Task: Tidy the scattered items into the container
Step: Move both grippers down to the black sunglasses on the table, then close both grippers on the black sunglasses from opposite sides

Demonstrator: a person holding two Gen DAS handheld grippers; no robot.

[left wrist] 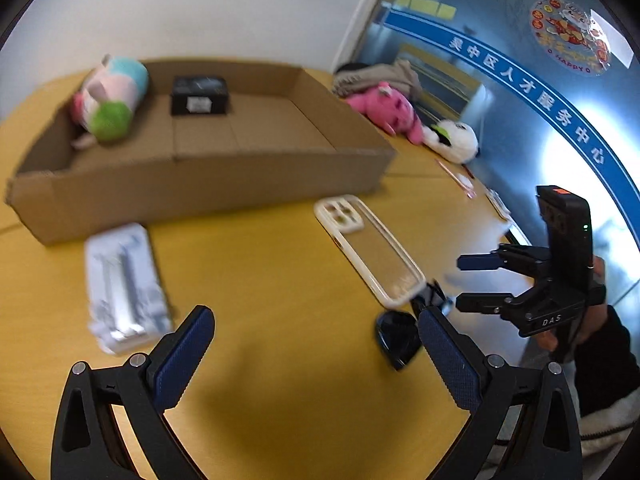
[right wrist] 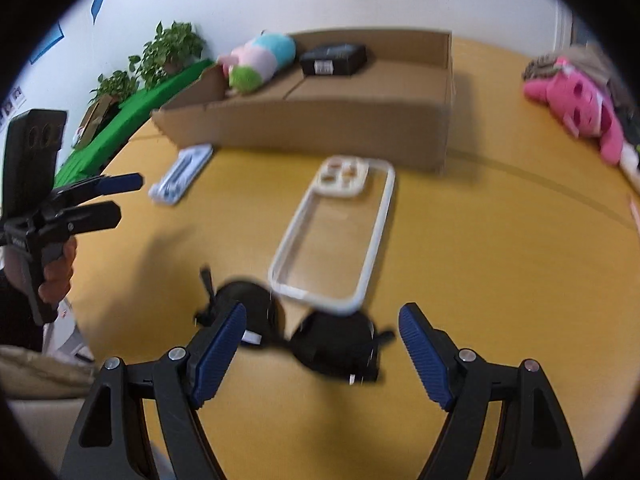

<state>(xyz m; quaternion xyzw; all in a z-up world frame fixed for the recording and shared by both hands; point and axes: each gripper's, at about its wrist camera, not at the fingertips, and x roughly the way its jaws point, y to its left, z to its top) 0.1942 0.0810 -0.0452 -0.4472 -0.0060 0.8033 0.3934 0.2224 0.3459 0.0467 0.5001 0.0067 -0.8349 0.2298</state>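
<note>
Yellow desk [right wrist: 480, 260], white wall behind. Black sunglasses [right wrist: 332, 344] lie between right gripper [right wrist: 322, 354] jaws, wide open, nothing gripped. Phone case [right wrist: 336, 236] just beyond. Box [right wrist: 304, 128] farther off. Left gripper [left wrist: 316, 364] jaws open, empty; pack [left wrist: 124, 284] left of them.

Potted plants [right wrist: 168, 54] stood on a green ledge [right wrist: 132, 120] by the white wall [left wrist: 200, 8]. A blue glass partition [left wrist: 520, 128] carried a round sticker [left wrist: 570, 36].
</note>
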